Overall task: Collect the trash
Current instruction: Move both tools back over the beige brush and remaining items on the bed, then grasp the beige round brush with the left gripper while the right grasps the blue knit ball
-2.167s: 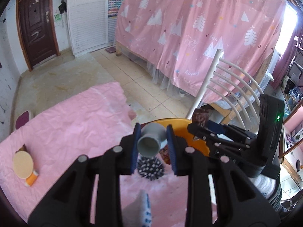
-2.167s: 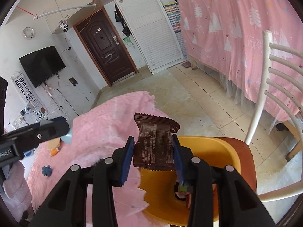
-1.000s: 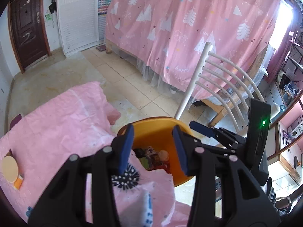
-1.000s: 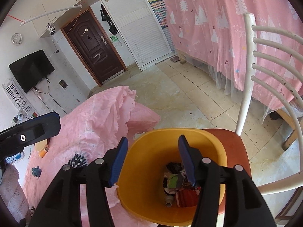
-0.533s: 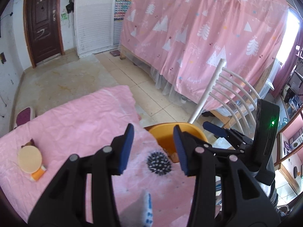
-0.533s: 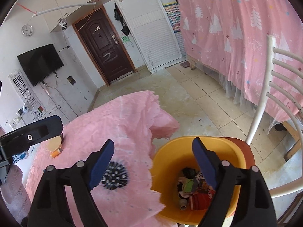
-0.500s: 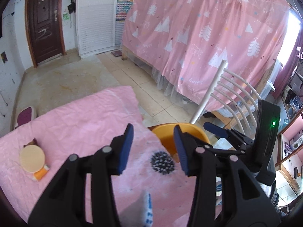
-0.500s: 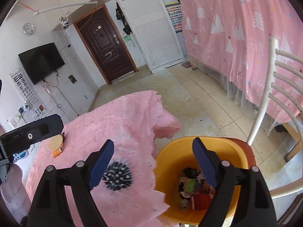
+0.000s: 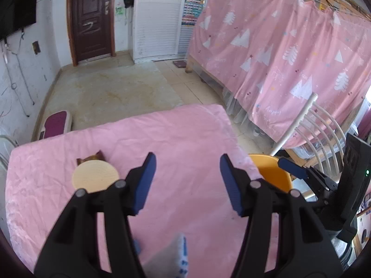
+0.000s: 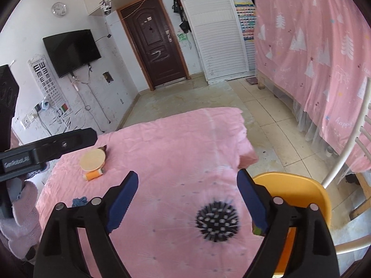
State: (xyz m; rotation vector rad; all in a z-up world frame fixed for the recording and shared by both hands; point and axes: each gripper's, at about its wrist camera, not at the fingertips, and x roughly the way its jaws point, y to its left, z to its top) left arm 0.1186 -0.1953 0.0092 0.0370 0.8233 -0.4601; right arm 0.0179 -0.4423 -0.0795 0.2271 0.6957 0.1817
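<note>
My left gripper point(image 9: 188, 180) hangs over the pink-clothed table point(image 9: 185, 139); its jaws are opening with nothing between them. My right gripper point(image 10: 187, 200) is above the same table point(image 10: 176, 143), jaws opening wide and empty too. The orange bin point(image 10: 299, 185) stands on a chair seat at the table's right edge, just right of the right gripper, and shows in the left wrist view as the orange bin point(image 9: 271, 173). Far left on the cloth lie a round tan lid point(image 10: 92, 159), a small orange bottle point(image 10: 92, 175), a brown wrapper point(image 10: 103, 148) and a blue crumpled scrap point(image 10: 78, 201).
A black spiky dot point(image 10: 216, 220) is on the cloth under the right gripper. A white slatted chair point(image 9: 313, 125) holds the bin. A pink curtain point(image 9: 278, 46) hangs at the right. Tiled floor and a brown door point(image 10: 157, 46) lie beyond the table.
The grey cup and the brown wrapper left the jaws over the bin. Both grippers then drew back from the bin toward the left over the table, and their jaws stand wider.
</note>
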